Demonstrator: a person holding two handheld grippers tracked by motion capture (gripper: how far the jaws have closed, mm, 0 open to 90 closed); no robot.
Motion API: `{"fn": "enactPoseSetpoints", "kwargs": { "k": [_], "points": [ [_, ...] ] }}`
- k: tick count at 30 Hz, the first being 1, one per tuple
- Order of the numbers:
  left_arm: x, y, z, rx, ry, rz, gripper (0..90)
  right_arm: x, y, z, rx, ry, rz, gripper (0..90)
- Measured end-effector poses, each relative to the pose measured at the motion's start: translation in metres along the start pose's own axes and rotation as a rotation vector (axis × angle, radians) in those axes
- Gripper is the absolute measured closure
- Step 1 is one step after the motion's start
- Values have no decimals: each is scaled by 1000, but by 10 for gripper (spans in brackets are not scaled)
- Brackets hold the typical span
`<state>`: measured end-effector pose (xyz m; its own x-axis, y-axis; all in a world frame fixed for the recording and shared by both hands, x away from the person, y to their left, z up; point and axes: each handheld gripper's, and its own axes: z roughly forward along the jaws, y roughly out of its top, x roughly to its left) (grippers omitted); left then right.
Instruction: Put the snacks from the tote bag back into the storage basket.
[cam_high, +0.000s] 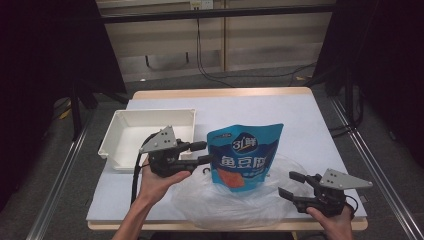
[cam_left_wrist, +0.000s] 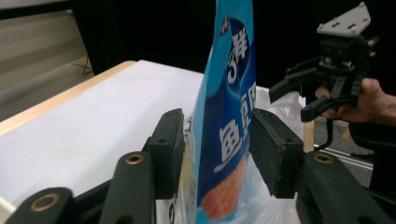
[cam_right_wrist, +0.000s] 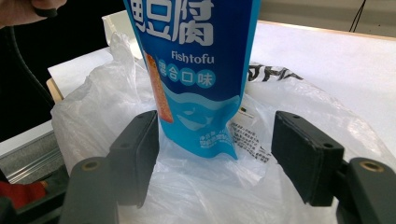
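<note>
two grippers, one pouch: from the high view i see the blue fish tofu pouch (cam_high: 244, 156) standing upright over the clear plastic bag (cam_high: 235, 200) at the near edge of the table (cam_high: 300, 120), its long axis vertical. my left gripper (cam_high: 202, 153) reaches in level from the pouch's left and meets its left edge, a white tray (cam_high: 150, 131) behind that hand. my right gripper (cam_high: 291, 184) hangs low to the pouch's right, apart from it, jaws spread and empty.

left gripper view: the pouch (cam_left_wrist: 229, 121) rises edge-on between my two black jaws, both pads against its faces, so i read this as a grip on the pouch. the right gripper (cam_left_wrist: 299, 95) shows beyond it, open, held in a hand (cam_left_wrist: 369, 100).

right gripper view: the pouch's lower end (cam_right_wrist: 201, 93) sits straight ahead, centred between my wide-open jaws but farther out than the pads, with the plastic bag (cam_right_wrist: 196, 186) bunched beneath and around it. the left hand is plainly the nearer one; i judge the right's next move to be a short reach forward to the bag's rim.
</note>
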<state>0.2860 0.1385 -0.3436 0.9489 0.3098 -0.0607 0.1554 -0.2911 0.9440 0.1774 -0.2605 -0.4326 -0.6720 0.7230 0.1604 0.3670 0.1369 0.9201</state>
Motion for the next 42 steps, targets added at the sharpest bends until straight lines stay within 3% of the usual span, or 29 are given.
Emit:
{"fn": "enactPoseSetpoints", "kwargs": {
  "k": [5,7,9,13,17,19,22,26,28,30,31,36,39,42],
  "points": [
    [2,12,5,-3,0,21,628,-1,-1,0,5,5,7,328],
    [2,18,5,-16,2,19,604,-1,-1,1,5,2,3,327],
    [2,24,6,-17,-24,21,594,-1,-1,1,4,2,2,326],
    [2,30,12,2,-24,43,613,-1,-1,1,4,4,2,325],
    [7,35,17,19,-38,40,675,0,-1,1,7,4,0,325],
    [8,38,19,41,-60,31,703,0,-1,2,8,7,0,323],
    [8,44,22,90,-50,41,703,0,-2,3,12,2,0,313],
    [11,51,31,120,-86,41,691,1,-1,3,16,4,-2,303],
    [8,54,36,147,-95,71,694,1,-2,4,20,9,-2,303],
    [6,57,39,159,-109,81,716,1,-2,5,24,11,-4,303],
    [4,59,41,174,-89,86,733,1,-2,5,22,10,-8,303],
    [8,63,42,211,-123,86,851,1,-2,4,14,4,-11,303],
    [10,64,43,227,-133,65,849,2,-2,4,19,2,-12,303],
    [12,65,47,281,-133,80,809,2,-2,4,19,1,-10,304]
  ]
}}
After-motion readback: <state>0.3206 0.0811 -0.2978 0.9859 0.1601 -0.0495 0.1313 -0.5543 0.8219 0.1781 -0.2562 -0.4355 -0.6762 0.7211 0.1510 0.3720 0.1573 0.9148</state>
